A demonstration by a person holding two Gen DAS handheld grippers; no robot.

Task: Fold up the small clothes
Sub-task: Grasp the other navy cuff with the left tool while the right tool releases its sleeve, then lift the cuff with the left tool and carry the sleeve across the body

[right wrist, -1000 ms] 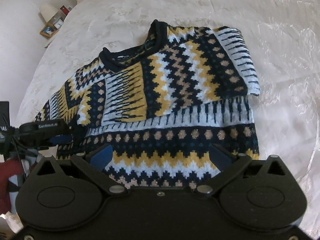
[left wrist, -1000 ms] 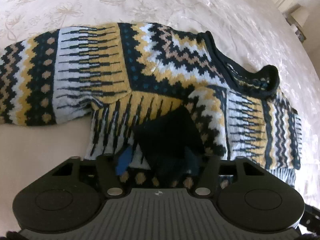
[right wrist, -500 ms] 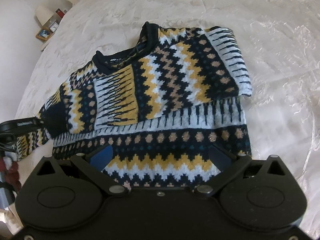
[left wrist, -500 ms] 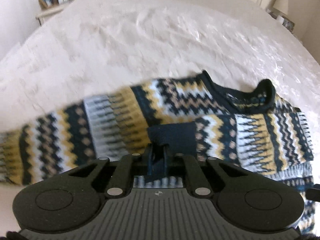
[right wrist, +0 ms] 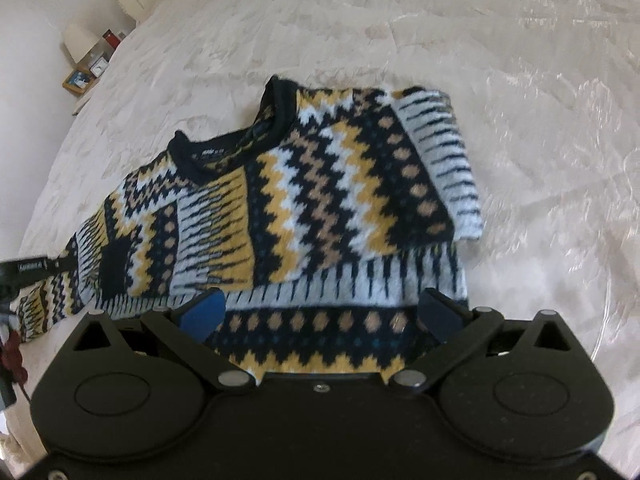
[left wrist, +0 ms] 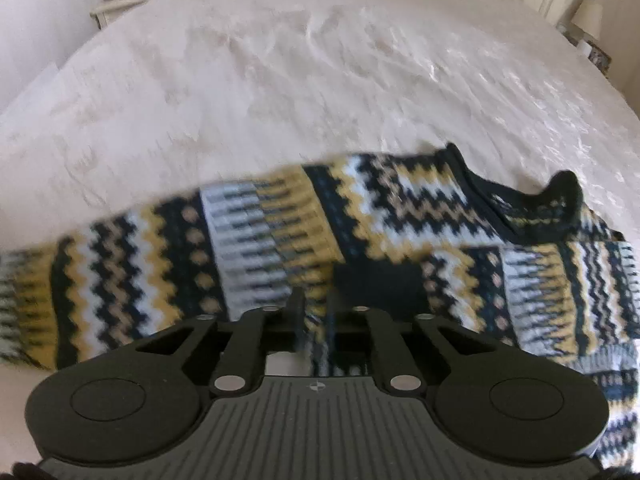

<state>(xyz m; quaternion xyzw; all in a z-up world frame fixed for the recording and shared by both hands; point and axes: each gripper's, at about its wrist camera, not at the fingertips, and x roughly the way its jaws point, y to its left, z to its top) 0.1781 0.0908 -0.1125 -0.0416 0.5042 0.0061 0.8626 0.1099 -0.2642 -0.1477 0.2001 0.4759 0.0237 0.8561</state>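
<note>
A knitted sweater [left wrist: 400,208] in navy, mustard, white and tan zigzags lies on the bed, its right sleeve folded across the chest [right wrist: 320,184]. My left gripper [left wrist: 314,312] has its fingers nearly together, pinching the left sleeve next to the dark cuff patch [left wrist: 376,284]. Its jaws are opening slightly, with knit still pressed between them. The sleeve is raised and blurred. From the right wrist view this gripper [right wrist: 28,272] shows at the left edge. My right gripper [right wrist: 320,304] hovers open over the sweater's hem, with nothing between its fingers.
A cream patterned bedspread [left wrist: 320,80] covers the bed all around the sweater. A nightstand with a lamp [right wrist: 80,40] and picture frames stands past the bed's far corner. Another lamp [left wrist: 588,16] stands on the opposite side. Something red [right wrist: 10,352] shows at the lower left.
My left gripper has shut on the sleeve near the cuff and lifted it, tilting up so more of the bed shows. The right gripper stayed open and drifted a little across the hem.
</note>
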